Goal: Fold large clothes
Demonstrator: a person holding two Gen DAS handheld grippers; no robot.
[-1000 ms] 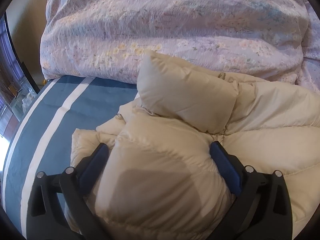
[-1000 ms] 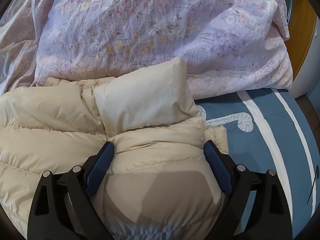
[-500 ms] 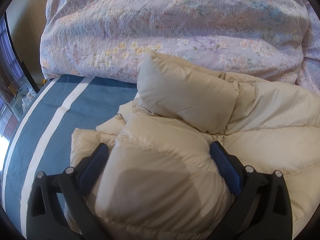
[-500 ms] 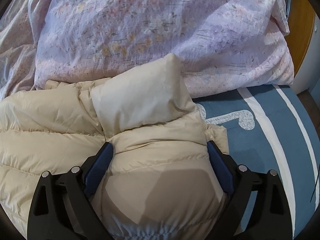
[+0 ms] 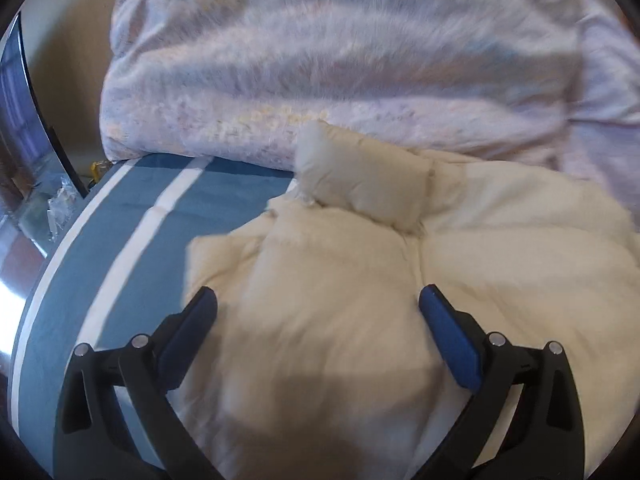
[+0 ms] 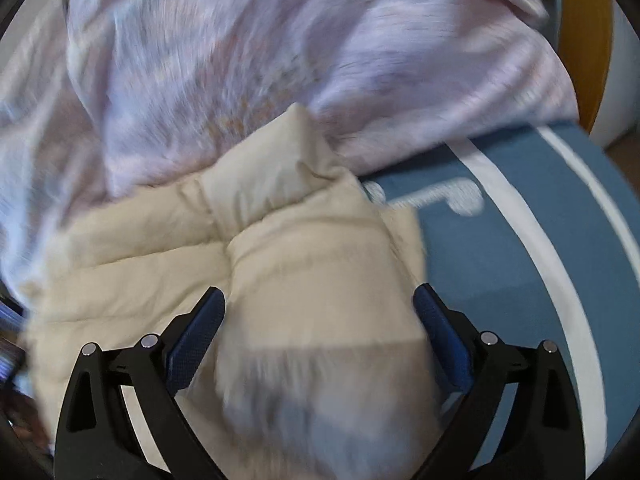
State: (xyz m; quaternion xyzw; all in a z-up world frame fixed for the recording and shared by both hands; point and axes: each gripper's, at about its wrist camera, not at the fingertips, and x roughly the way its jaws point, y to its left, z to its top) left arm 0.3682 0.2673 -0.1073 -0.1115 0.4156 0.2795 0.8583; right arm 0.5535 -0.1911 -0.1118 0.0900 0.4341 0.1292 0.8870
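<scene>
A cream puffer jacket lies bunched on a bed covered by a blue sheet with white stripes, its far edge pressed against a heaped lilac floral duvet behind it. In the left wrist view the left hand-held gripper has its blue-padded fingers spread wide, one to each side of a thick quilted roll of the jacket that fills the gap between them; whether the pads actually press the fabric cannot be told. A plump folded panel (perhaps the collar or a cuff) stands up at the far end of the garment, right beside the duvet. In the right wrist view the right hand-held gripper is likewise spread, with the jacket bulging between its fingers, and the sheet shows a white embroidered mark just beyond the jacket's right edge. Both views are blurred, the right one more strongly, so fine seams and the duvet print are indistinct.
</scene>
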